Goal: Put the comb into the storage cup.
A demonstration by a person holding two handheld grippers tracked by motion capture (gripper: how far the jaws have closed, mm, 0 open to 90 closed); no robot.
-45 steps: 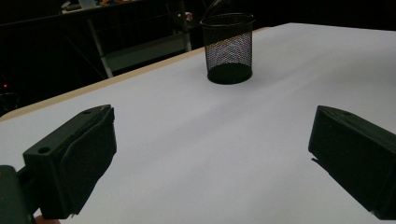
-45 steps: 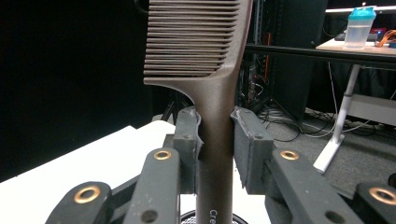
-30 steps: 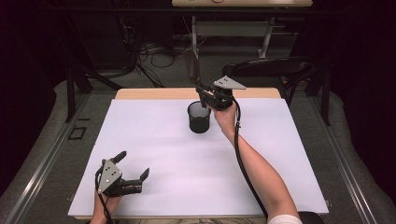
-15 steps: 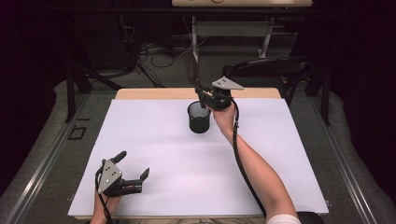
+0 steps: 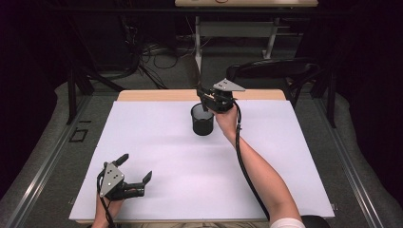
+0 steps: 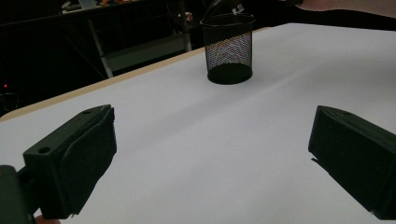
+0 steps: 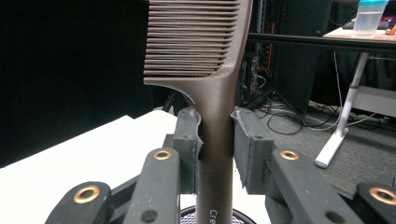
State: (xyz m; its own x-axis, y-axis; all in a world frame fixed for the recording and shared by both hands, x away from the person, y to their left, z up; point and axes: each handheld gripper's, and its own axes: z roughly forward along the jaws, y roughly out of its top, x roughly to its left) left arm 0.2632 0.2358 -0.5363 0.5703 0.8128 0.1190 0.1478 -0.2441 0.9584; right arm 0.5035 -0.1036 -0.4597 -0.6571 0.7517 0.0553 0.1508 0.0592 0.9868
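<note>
1. Comb (image 7: 205, 51), brown, clamped by its handle between both pads of the right gripper (image 7: 215, 140); teeth end up, teeth facing left in the right gripper view, handle running down toward the rim of the mesh cup (image 7: 212, 215) just below.
2. Upright in that view, square to the jaws. Partial lettering "Cre" low on the handle, rest cut off.
3. Cannot tell whether the handle tip sits inside the cup or just above it.
4. Right gripper (image 5: 212, 97) in the high view: at the far edge of the table (image 5: 157, 142), directly over the back rim of the mesh cup (image 5: 203, 119), grey plate on top, cable trailing back along the forearm.
5. Mesh cup: black, round, upright on the white tabletop, far centre, well apart from the left gripper (image 5: 135, 171).
6. Left gripper: near-left corner of the table, jaws spread wide, nothing between them. Held low over the surface; contact with the table not clear.
7. Left gripper view: both black jaws [no contact with anything] at frame bottom, far apart, bare white table (image 6: 196, 154) between; mesh cup (image 6: 228, 49) ahead, upright.
8. Background, right gripper view: dark room, cables on the floor, second desk with a clear container, teal lid (image 7: 369, 16), at top right.
</note>
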